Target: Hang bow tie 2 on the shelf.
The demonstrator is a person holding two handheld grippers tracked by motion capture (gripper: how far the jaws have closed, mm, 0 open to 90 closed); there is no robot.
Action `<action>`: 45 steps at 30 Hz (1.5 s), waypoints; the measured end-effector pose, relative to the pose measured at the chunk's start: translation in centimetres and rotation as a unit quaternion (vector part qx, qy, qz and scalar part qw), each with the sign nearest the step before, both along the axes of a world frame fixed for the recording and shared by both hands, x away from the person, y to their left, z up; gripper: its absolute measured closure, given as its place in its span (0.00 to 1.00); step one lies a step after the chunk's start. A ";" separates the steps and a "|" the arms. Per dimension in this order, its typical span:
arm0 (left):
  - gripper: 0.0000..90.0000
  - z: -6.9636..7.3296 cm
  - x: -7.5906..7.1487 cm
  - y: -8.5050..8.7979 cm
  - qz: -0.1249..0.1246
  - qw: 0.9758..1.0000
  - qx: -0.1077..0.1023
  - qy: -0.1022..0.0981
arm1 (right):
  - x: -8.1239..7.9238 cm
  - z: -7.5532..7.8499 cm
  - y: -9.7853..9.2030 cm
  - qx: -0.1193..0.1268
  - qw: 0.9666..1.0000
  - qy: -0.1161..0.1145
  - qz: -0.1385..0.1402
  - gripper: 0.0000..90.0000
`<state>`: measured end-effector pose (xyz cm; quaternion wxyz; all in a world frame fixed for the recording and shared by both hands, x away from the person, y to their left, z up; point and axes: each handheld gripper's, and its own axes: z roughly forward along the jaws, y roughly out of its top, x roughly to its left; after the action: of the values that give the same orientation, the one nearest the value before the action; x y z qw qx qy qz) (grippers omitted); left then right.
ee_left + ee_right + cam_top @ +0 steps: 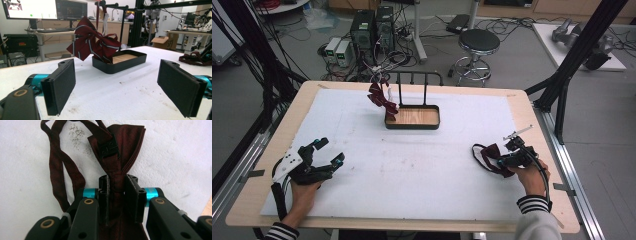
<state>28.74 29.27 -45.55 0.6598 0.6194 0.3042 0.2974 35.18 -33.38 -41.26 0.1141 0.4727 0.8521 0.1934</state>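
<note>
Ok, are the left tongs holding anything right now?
No: in the left gripper view the left tongs stand wide open over bare white table, with nothing between the pads.

Overhead cam looks down the white counter (pixel 422 170); left tool cam sits low facing the black wooden-floored tray (pixel 120 62), which both share; right cam's close-up.

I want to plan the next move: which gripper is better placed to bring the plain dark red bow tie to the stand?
Right. The right gripper is shut on the plain bow tie. The left gripper is open with nothing between its jaws, at the table's other side.
</note>
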 end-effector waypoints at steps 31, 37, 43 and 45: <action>0.17 0.0 0.0 0.0 0.001 1.000 0.000 0.000 | -1.0 2.0 0.3 0.056 0.995 -0.078 -0.014 0.87; 0.17 0.0 0.0 0.0 0.001 1.000 0.000 0.000 | -1.3 2.6 0.6 0.074 0.991 -0.106 -0.017 0.87; 0.17 0.0 0.0 0.0 0.001 1.000 0.000 -0.001 | -1.4 3.4 1.2 0.088 0.987 -0.135 -0.014 0.87; 0.17 0.0 0.0 0.0 0.001 1.000 0.000 0.000 | -1.4 3.8 1.6 0.091 0.985 -0.144 -0.013 0.87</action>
<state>28.74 29.23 -45.55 0.6595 0.6191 0.3045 0.2984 33.82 -31.79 -37.47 0.1949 0.4594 0.7992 0.3350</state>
